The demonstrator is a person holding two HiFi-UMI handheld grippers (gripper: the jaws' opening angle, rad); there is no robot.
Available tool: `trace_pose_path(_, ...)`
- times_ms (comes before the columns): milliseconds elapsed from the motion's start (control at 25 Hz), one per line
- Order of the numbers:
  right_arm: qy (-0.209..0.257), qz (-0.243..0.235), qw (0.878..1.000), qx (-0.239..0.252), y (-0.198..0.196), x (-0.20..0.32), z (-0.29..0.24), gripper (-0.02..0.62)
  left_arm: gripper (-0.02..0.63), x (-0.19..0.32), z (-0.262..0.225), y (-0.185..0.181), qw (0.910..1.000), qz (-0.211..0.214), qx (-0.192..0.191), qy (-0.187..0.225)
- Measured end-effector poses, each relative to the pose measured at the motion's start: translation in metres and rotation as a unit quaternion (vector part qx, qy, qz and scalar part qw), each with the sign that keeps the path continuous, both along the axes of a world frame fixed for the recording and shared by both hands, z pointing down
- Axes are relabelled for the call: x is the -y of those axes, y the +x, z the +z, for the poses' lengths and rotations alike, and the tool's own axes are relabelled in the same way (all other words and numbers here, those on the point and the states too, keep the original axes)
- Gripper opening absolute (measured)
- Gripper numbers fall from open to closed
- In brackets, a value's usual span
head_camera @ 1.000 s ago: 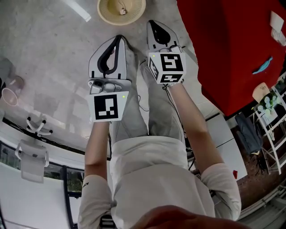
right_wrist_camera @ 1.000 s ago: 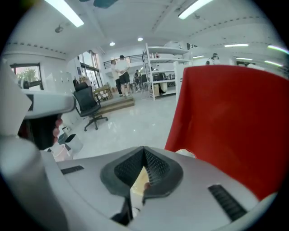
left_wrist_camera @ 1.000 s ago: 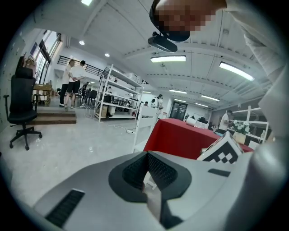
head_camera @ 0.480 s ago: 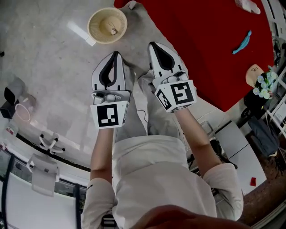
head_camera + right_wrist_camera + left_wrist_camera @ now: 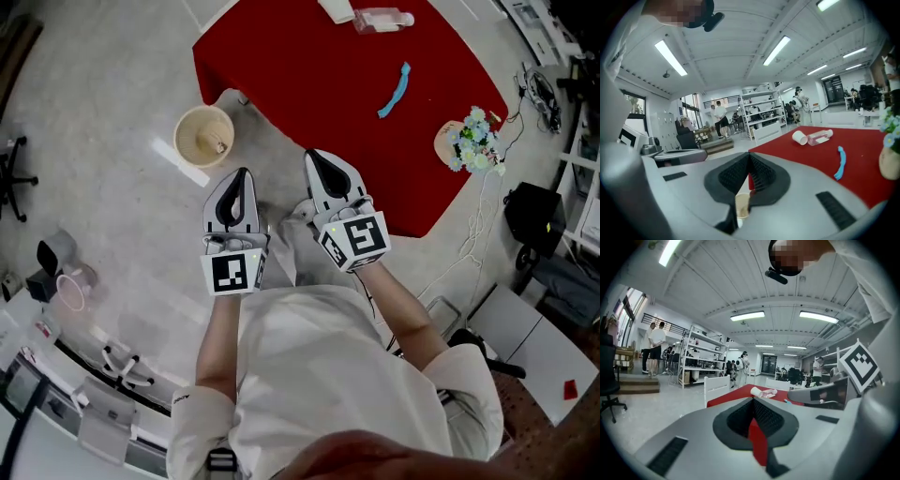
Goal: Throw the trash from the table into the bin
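Left gripper [image 5: 242,176] and right gripper [image 5: 315,157] both clamped shut, empty; plastic bottle [image 5: 382,19] looks light, slick, crushable, so grip mid-body.

far edge of the table [image 5: 309,75] cut off by the top of my head view, paper cup [image 5: 335,9] there half out of frame, scrap inside the bin [image 5: 204,137] too small to tell, bin only a sliver under my right gripper's [image 5: 749,161] closed jaws, flower pot [image 5: 889,164] clipped at the right gripper view's right rim
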State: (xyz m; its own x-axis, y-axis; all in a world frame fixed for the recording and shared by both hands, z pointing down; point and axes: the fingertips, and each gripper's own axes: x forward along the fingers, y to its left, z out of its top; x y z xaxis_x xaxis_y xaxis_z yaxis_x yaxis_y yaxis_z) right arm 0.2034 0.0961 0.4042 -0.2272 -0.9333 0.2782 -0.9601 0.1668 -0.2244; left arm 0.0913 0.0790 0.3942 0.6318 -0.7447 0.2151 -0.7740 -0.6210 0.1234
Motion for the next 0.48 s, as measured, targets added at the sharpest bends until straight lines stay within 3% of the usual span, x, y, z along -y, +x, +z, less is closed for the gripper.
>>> trace_pose_path(200, 0.029, 0.052, 0.998, -0.002, 0.053, -0.041, -0.052, 0.007, 0.005, -0.022, -0.058, 0.036, 0.9989, 0.019, 0.013, 0.041)
trace_pose_path(480, 0.075, 0.117, 0.990, 0.003, 0.118, -0.079, -0.110, 0.007, 0.005, -0.030, -0.140, 0.053, 0.9955, 0.028, -0.006, 0.091)
